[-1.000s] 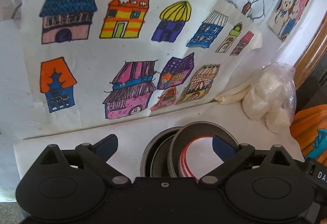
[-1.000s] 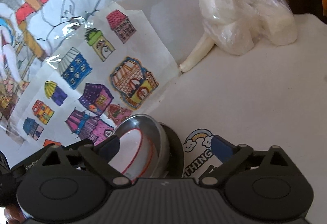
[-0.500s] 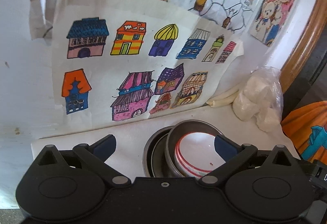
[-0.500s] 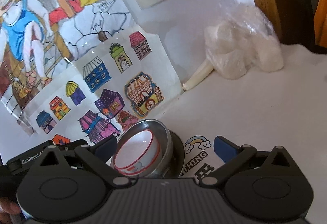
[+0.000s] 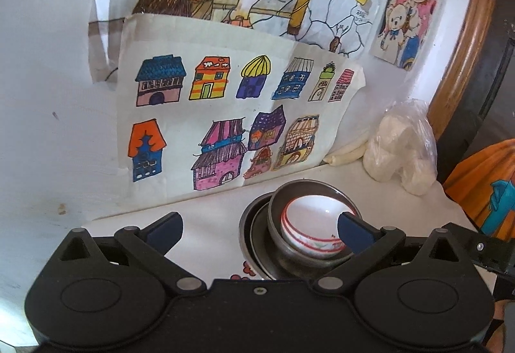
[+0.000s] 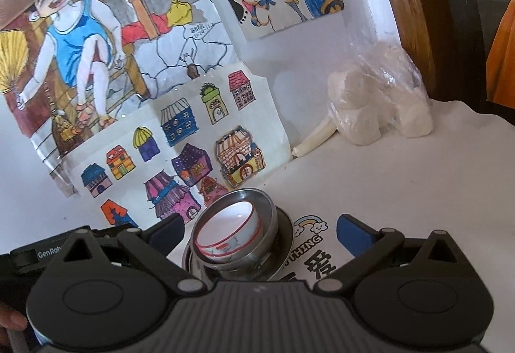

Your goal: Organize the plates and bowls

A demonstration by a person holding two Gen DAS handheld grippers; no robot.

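My left tongs (image 5: 259,226) and right tongs (image 6: 260,227) stood spread, empty; the fragile white bowl (image 5: 313,224), nested in the steel bowl (image 5: 283,195), wanted a rim grip.

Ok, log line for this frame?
stack: white bowl in steel bowl on steel plate | left gripper open | right gripper open, empty

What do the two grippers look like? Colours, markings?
Left gripper: smooth black body, round pivot housings, silver rivets, blue fingertip pads. Right gripper: the same build, but with a ribbed dark grey centre plate. White "GenRob" lettering shows on the black body beside it.
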